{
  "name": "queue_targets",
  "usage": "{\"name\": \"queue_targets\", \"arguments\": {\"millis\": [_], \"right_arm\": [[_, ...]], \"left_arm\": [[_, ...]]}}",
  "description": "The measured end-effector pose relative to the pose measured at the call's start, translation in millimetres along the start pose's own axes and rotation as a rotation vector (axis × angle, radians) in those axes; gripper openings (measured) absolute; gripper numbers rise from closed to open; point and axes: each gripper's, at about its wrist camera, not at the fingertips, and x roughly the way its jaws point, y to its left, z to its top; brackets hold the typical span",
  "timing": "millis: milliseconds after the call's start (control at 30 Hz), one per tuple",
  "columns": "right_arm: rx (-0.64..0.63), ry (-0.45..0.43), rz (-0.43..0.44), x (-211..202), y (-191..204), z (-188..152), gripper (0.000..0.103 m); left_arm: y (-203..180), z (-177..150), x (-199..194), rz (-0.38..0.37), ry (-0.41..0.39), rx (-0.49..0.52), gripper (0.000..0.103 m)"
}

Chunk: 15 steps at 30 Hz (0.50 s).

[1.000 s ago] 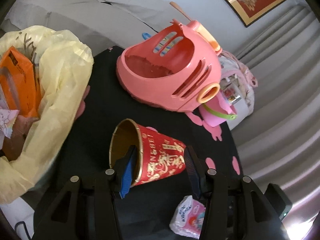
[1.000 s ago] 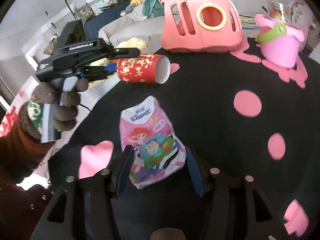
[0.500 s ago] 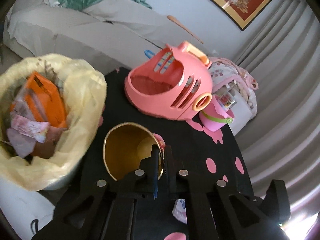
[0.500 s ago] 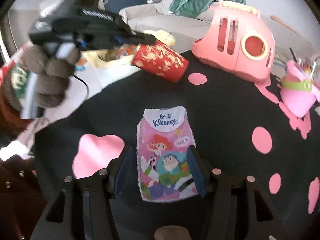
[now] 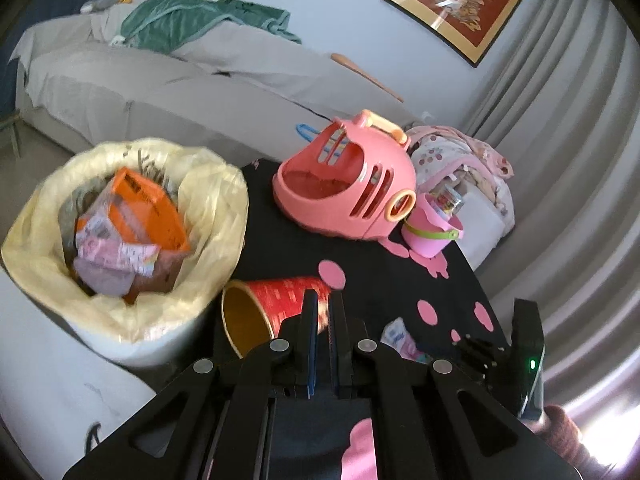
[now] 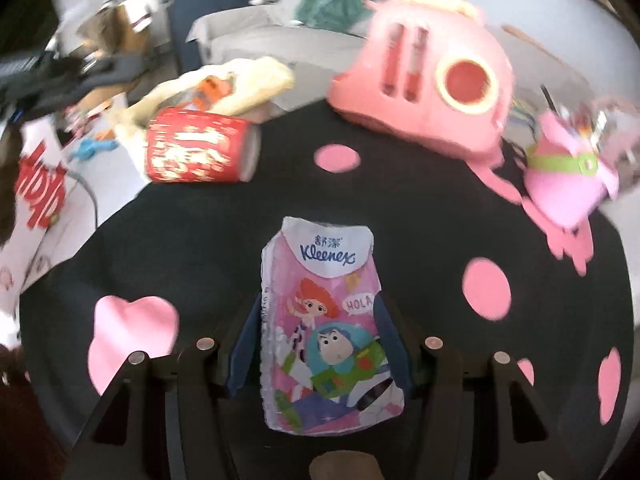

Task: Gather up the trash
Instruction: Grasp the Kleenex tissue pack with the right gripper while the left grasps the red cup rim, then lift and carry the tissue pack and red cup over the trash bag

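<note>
A red paper cup lies on its side on the black table near its left edge; it also shows in the right wrist view. My left gripper is above and behind it, its jaws nearly together with nothing between them. A yellow-lined trash bin with paper waste stands left of the table. My right gripper has its fingers close on both sides of a pink Kleenex tissue pack on the table. The pack also shows in the left wrist view.
A pink toy helmet-shaped basket and a pink bucket stand at the table's far side. A grey sofa is behind. The black cloth has pink spots.
My left gripper shut, lost the cup and pulled back; the cup now lies on the table by the bin. My right gripper closed in around the tissue pack.
</note>
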Motion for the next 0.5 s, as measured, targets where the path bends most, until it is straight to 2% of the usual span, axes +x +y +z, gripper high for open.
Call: {"name": "queue_targets", "arguments": {"millis": [100, 133, 167, 200, 233, 267, 333, 500], "right_arm": [[0.041, 0.001, -0.004, -2.4, -7.5, -3.9, 0.054], [0.048, 0.004, -0.011, -3.4, -8.6, -4.6, 0.052], [0.058, 0.002, -0.020, -5.0, -9.9, -5.1, 0.042], [0.064, -0.002, -0.024, -6.6, -10.4, -5.8, 0.026], [0.075, -0.009, -0.028, -9.6, -11.8, -6.1, 0.019], [0.085, -0.022, -0.039, -13.4, -12.0, -6.9, 0.014], [0.103, -0.050, -0.043, -21.4, -13.3, -7.5, 0.011], [0.162, -0.119, -0.026, -44.1, -16.7, -7.5, 0.011]], "left_arm": [[13.3, -4.1, -2.2, -0.015, -0.003, -0.052, 0.008], [17.9, -4.7, -1.6, -0.020, -0.003, -0.070, 0.012], [22.6, -5.4, -0.5, -0.019, -0.003, -0.091, 0.016], [27.6, -5.6, 1.3, -0.012, -0.001, -0.112, 0.024], [34.8, -5.9, 3.4, -0.007, -0.002, -0.142, 0.031], [39.2, -6.8, 5.2, -0.012, -0.001, -0.163, 0.032], [44.6, -8.5, 12.2, -0.029, 0.017, -0.189, 0.033], [37.1, -10.6, 38.2, -0.014, 0.064, -0.166, 0.033]]}}
